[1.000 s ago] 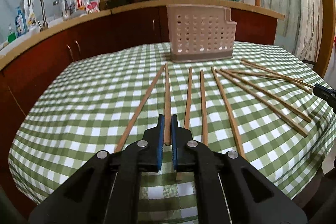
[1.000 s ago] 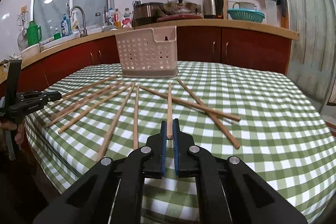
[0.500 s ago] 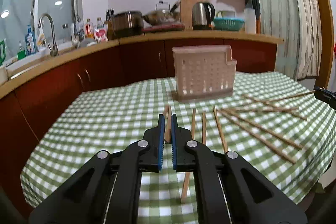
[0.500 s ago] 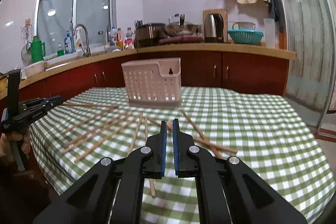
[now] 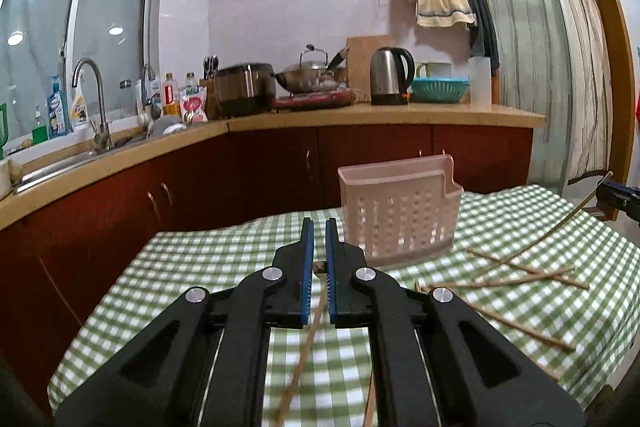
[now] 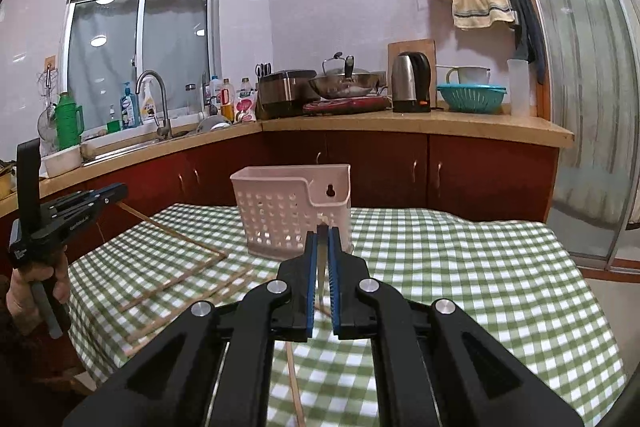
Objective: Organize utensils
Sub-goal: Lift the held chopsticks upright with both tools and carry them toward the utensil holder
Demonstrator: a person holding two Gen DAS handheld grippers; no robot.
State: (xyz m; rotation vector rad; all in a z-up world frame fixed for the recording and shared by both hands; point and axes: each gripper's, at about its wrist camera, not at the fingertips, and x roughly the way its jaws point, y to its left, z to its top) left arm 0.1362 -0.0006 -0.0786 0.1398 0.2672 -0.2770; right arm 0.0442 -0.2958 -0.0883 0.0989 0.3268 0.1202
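My left gripper (image 5: 319,231) is shut on a wooden chopstick (image 5: 304,355) that hangs down toward the table. It also shows in the right wrist view (image 6: 116,192), with its chopstick (image 6: 176,235) slanting down to the cloth. My right gripper (image 6: 323,239) is shut on another chopstick (image 6: 321,267), held raised. It shows at the right edge of the left wrist view (image 5: 616,196) with its chopstick (image 5: 560,227). The pale perforated utensil basket (image 5: 398,211) stands upright ahead of both grippers, also in the right wrist view (image 6: 294,209).
Several chopsticks (image 5: 516,275) lie on the green checked tablecloth (image 5: 208,267), and more show in the right wrist view (image 6: 192,287). A red-fronted kitchen counter (image 5: 380,115) with kettle, pots and sink runs behind the table.
Both grippers have lifted off the table, each with a chopstick held in its jaws, and now point level at the basket.
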